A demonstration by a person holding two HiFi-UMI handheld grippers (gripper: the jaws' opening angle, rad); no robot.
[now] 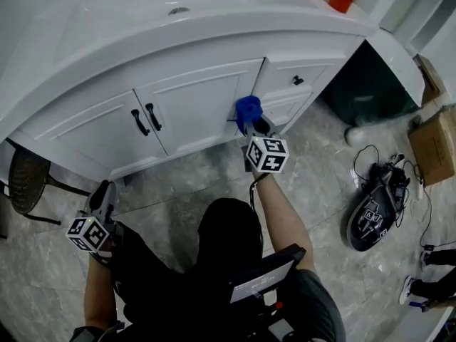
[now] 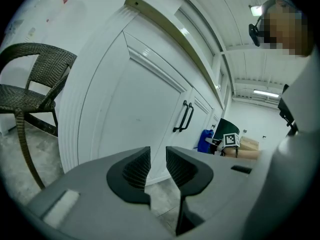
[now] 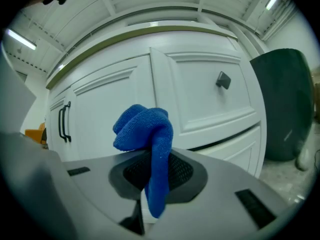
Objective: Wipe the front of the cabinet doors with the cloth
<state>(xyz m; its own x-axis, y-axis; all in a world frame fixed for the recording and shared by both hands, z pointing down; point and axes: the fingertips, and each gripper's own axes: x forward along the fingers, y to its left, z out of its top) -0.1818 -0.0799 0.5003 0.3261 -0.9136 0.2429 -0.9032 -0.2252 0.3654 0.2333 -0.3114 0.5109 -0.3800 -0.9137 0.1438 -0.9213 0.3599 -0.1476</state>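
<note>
Head view: right gripper (image 1: 255, 125) holds the cloth (image 1: 249, 110) at the right edge of the cabinet doors (image 1: 192, 109), seemingly touching. Left gripper (image 1: 104, 191) hangs well apart over open floor (image 1: 199, 184).
Left gripper view: jaws slightly spread, empty.
Right gripper view: jaws pinch the cloth.

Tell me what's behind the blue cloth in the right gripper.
The white cabinet door, near its right edge beside the drawer. The patch the blue cloth covers is hidden, so contact cannot be told.
</note>
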